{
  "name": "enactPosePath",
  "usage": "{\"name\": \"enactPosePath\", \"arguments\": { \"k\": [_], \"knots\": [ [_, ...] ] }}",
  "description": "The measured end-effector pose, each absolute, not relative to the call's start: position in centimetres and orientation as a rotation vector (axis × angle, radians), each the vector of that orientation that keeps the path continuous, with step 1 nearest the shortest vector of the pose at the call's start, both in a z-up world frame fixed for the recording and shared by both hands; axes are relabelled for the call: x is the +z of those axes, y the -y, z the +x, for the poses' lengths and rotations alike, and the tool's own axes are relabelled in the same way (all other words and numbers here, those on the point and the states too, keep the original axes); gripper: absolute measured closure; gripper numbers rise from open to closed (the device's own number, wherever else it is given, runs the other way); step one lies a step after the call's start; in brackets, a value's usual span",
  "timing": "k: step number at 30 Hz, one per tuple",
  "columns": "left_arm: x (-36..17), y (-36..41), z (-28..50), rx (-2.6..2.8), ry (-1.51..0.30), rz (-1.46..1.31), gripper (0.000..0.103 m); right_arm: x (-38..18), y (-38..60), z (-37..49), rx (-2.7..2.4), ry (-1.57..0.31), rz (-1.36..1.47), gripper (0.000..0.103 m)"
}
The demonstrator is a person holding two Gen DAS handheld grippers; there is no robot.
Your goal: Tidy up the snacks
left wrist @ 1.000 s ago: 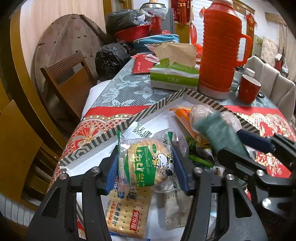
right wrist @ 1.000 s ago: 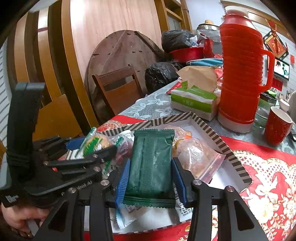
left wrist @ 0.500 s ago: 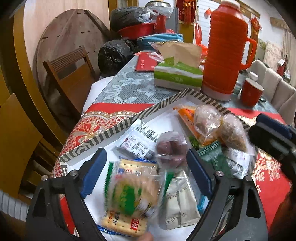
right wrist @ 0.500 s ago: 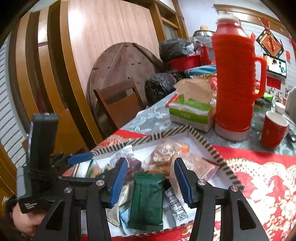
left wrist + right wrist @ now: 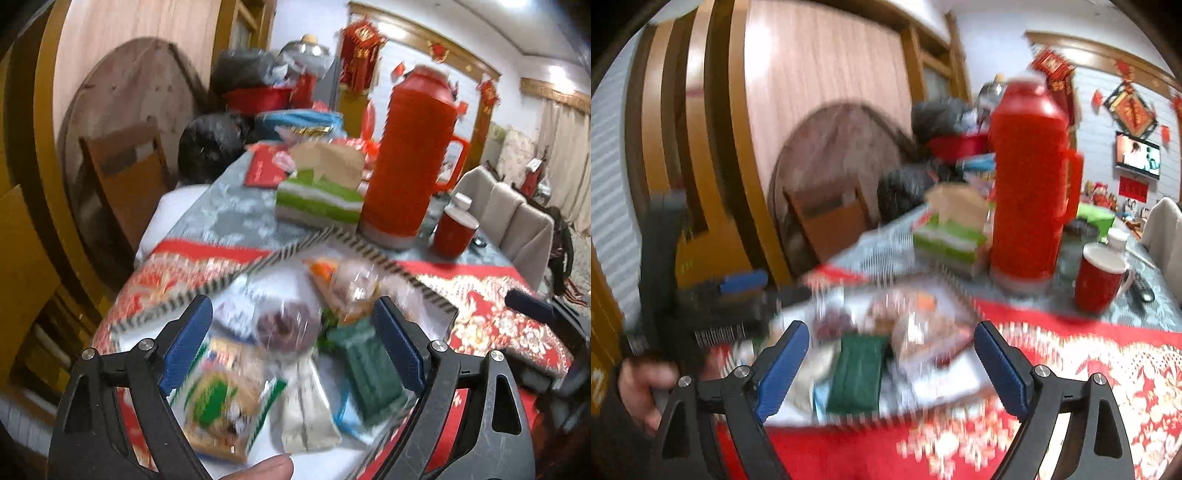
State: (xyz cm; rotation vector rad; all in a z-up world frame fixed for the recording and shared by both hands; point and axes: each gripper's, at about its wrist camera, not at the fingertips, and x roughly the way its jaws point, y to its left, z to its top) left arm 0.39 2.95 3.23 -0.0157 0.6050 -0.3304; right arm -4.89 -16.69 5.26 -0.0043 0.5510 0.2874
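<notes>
jaws spread wide, both | left gripper [image 5: 291, 339], right gripper [image 5: 892, 354] empty | above snack tray [image 5: 369, 254]

Right gripper [image 5: 890, 363] jaws spread wide, nothing between them, hovering above the striped-rim tray [image 5: 960, 291]. Dark green packet [image 5: 858, 373] lies flat in the tray among blurred snack bags. Left gripper [image 5: 738, 295] at left; red thermos [image 5: 1028, 177] and red mug [image 5: 1100, 278] behind.
</notes>
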Motion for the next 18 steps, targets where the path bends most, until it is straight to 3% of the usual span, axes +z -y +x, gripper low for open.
{"name": "enactPosePath", "arguments": {
  "k": [4,18],
  "knots": [
    [2.5,-2.6,-1.1,-0.262,-0.652,0.042,0.001,4.4,16.3,-6.0,0.287,-0.605,-0.02,0.013],
    [1.4,-1.2,-4.0,-0.198,-0.69,0.121,0.001,3.7,16.0,-7.6,0.282,-0.646,-0.029,0.013]
  ]
}}
